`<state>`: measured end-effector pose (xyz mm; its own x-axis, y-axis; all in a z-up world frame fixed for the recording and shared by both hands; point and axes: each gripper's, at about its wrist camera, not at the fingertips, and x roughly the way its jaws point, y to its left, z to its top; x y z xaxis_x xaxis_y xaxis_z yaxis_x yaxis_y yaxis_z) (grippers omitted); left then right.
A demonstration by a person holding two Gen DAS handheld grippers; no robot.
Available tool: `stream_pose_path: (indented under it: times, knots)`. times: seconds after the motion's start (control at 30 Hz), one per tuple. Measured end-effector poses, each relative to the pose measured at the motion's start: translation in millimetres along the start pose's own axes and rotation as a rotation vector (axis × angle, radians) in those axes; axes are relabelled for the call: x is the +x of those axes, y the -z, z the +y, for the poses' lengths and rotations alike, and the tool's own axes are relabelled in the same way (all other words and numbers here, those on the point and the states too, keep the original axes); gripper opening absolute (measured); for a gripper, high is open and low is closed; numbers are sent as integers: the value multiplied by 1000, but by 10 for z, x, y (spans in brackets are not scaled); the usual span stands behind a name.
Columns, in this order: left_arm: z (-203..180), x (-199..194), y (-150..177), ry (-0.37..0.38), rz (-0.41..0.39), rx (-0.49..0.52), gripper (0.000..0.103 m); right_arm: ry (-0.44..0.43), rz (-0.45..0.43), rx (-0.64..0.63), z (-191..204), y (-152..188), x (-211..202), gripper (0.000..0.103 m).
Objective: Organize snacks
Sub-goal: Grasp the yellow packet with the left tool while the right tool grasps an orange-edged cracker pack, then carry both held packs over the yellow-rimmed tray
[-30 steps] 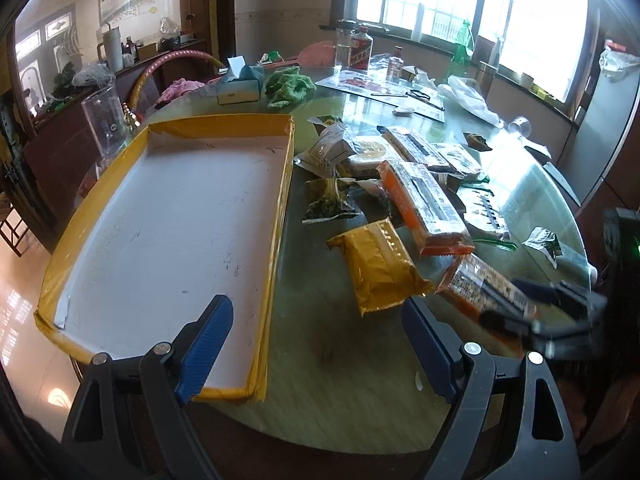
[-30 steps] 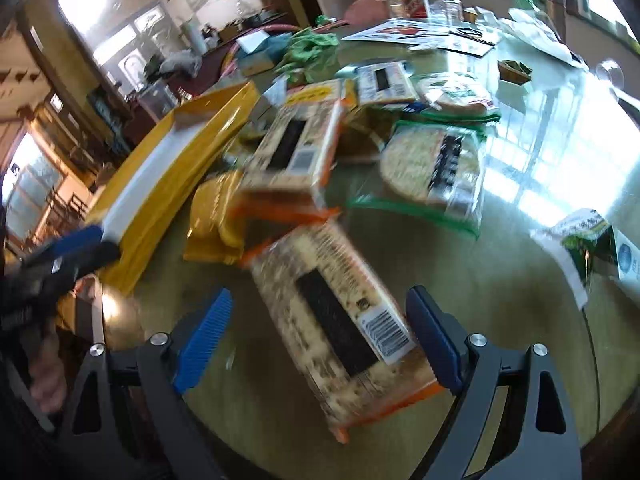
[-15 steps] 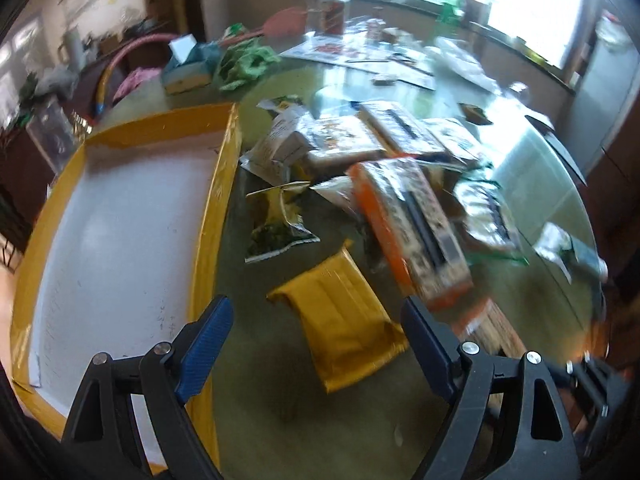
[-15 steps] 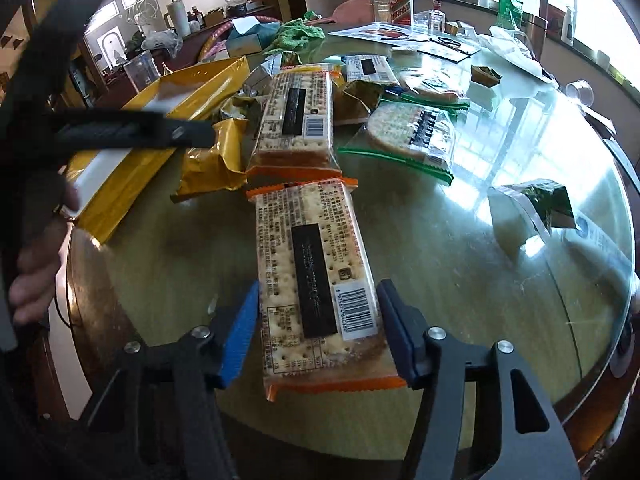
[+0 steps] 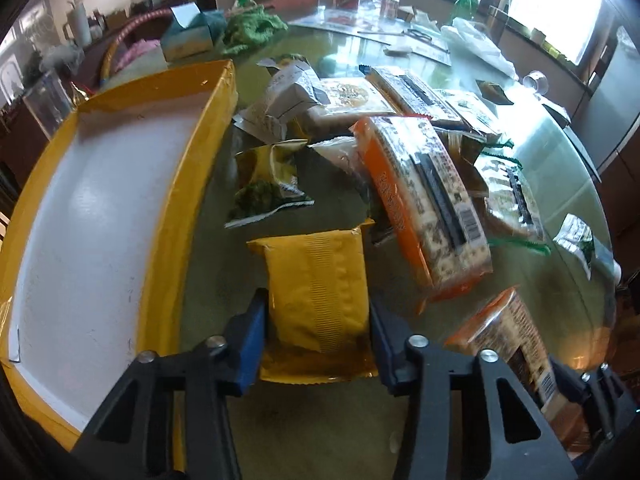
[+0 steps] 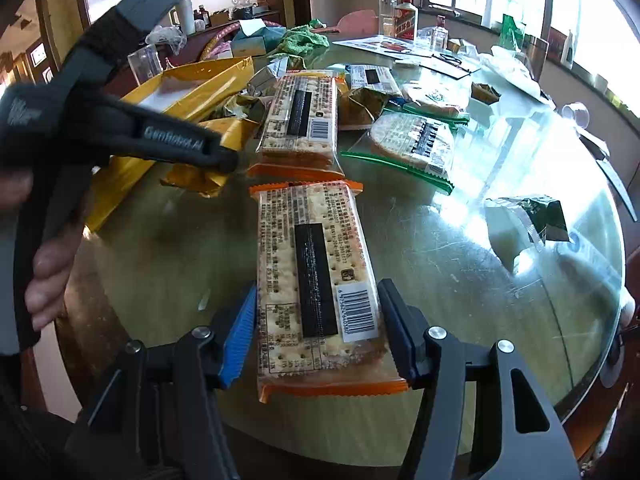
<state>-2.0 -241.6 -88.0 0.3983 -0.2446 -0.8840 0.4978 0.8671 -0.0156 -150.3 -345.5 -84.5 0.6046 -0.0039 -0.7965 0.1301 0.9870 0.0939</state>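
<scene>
My left gripper (image 5: 316,320) is shut on a yellow snack packet (image 5: 316,284) lying on the glass table, next to the yellow-rimmed white tray (image 5: 188,184). My right gripper (image 6: 318,324) is shut on an orange-edged cracker pack (image 6: 316,264) lying flat on the table. That pack also shows at the lower right of the left wrist view (image 5: 516,336). A second orange cracker pack (image 5: 424,192) lies beyond, among several other snack bags. The left gripper's body (image 6: 120,128) crosses the left of the right wrist view.
A pile of snack bags (image 5: 340,96) fills the table middle. A round cracker pack with green edges (image 6: 416,144) and a dark green packet (image 6: 540,216) lie to the right. A tissue box (image 5: 188,36), green cloth (image 5: 252,28) and bottles (image 6: 404,20) stand at the back.
Both grippers have moved forward and closed: the left onto the yellow packet, the right tighter onto the cracker pack. The left gripper has shifted right, away from the tray.
</scene>
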Motion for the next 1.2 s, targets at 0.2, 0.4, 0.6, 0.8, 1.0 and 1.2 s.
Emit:
stream_pose_path:
  times: [0.2, 0.4, 0.6, 0.8, 1.0, 1.2]
  knots:
    - [98, -254, 233, 86, -66, -17, 43, -67, -18, 72, -92, 32, -72, 57]
    - [133, -356, 351, 193, -66, -52, 43, -166, -41, 177, -171, 44, -113, 57]
    - [317, -653, 386, 253, -105, -78, 43, -236, -112, 196, -63, -57, -322, 57]
    - [808, -1113, 433, 237, -214, -159, 43, -347, -169, 125, 391, -372, -433, 57]
    - [1492, -1234, 380, 126, -276, -283, 43, -431, -150, 36, 1085, -830, -211, 57]
    - [2072, -948, 384, 54, -243, -395, 43, -472, -107, -24, 1724, -1229, 136, 57]
